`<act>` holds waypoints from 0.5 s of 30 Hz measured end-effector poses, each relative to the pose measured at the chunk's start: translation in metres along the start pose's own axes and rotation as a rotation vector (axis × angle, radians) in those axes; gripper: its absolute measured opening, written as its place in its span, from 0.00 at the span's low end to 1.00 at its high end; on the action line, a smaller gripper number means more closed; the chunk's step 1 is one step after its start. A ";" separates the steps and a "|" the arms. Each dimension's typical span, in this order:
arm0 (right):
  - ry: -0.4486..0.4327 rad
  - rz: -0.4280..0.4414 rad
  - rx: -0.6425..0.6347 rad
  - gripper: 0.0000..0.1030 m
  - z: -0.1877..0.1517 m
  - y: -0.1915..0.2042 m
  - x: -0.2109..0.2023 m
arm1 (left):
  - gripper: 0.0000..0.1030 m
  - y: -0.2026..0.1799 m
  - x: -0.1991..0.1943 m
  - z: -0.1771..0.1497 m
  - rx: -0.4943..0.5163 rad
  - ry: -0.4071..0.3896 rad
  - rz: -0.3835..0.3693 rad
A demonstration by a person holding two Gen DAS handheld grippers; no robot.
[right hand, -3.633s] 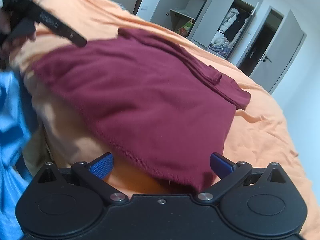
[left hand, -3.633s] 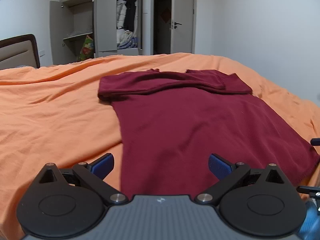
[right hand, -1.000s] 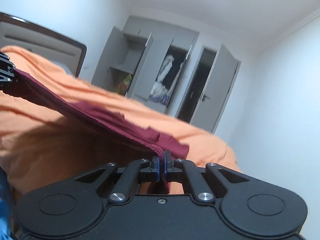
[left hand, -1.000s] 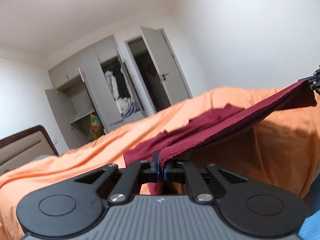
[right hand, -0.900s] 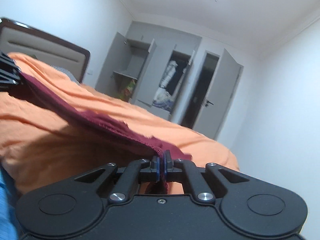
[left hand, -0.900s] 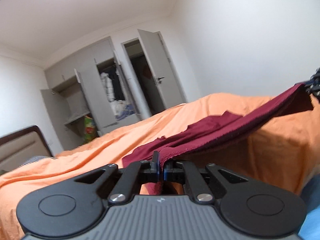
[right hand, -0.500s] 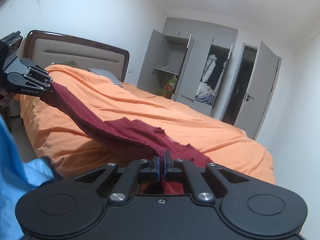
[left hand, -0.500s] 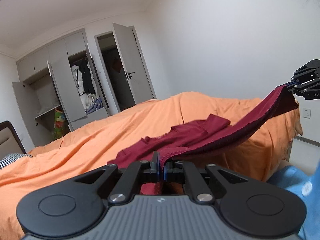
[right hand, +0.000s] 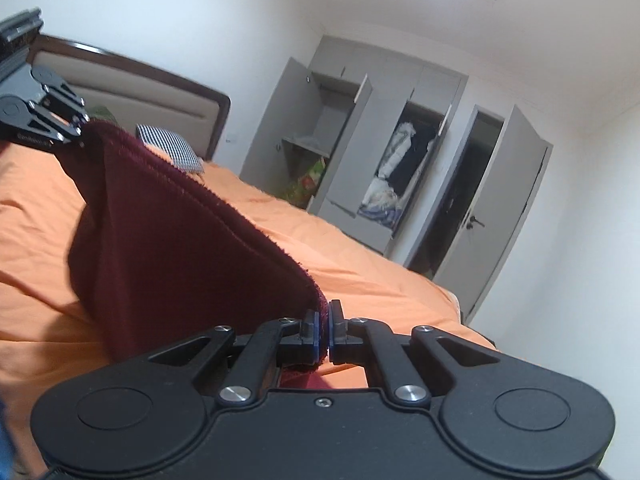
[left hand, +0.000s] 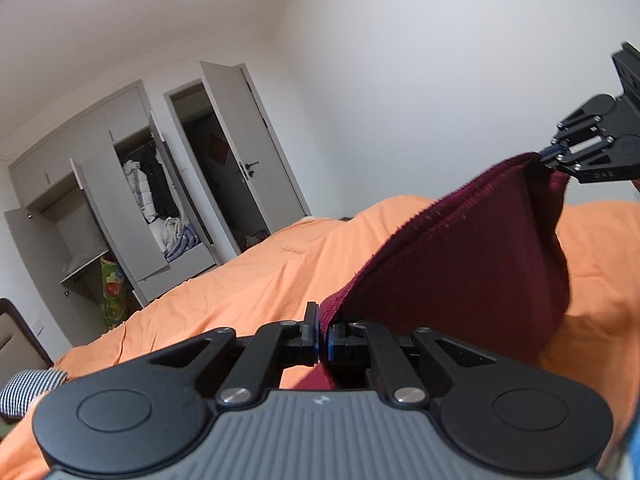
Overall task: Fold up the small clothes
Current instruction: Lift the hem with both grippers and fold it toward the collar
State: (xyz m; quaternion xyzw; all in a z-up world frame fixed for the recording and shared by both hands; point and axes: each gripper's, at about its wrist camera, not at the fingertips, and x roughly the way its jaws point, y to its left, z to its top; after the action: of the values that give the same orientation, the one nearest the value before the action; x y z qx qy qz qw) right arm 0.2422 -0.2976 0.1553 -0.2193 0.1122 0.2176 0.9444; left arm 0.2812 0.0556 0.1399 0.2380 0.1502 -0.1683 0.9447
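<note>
Gripping maroon garment (left hand: 472,272), both tools

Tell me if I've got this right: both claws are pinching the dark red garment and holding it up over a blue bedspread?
Nearly. Both the left claw and the right claw are shut on the dark red garment, which is lifted between them, but the bedspread underneath is orange, not blue. The left wrist view shows this plainly, and the right wrist view agrees.

both grippers, left gripper (left hand: 322,338) and right gripper (right hand: 323,334), raised, jaws clamped
</note>
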 end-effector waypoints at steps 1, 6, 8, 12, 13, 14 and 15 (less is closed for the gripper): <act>0.018 0.001 0.003 0.03 0.001 -0.006 0.019 | 0.03 0.005 0.018 0.001 0.005 0.014 -0.004; 0.145 0.039 0.059 0.04 -0.010 -0.026 0.120 | 0.03 0.032 0.108 -0.014 -0.062 0.124 -0.053; 0.201 0.061 0.081 0.04 -0.018 -0.029 0.157 | 0.03 0.041 0.142 -0.030 -0.099 0.179 -0.078; 0.306 0.099 0.094 0.04 -0.039 -0.029 0.224 | 0.03 0.060 0.203 -0.061 -0.173 0.279 -0.110; 0.327 0.106 0.097 0.04 -0.043 -0.025 0.237 | 0.03 0.063 0.216 -0.068 -0.192 0.297 -0.117; 0.345 0.113 0.103 0.04 -0.049 -0.023 0.248 | 0.03 0.066 0.227 -0.074 -0.211 0.312 -0.125; 0.363 0.122 0.114 0.05 -0.053 -0.023 0.259 | 0.04 0.069 0.233 -0.081 -0.232 0.323 -0.131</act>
State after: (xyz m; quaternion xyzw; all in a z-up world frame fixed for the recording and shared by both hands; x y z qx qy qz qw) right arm 0.4748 -0.2472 0.0373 -0.1941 0.3057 0.2245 0.9047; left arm 0.5010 0.0957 0.0145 0.1412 0.3332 -0.1707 0.9165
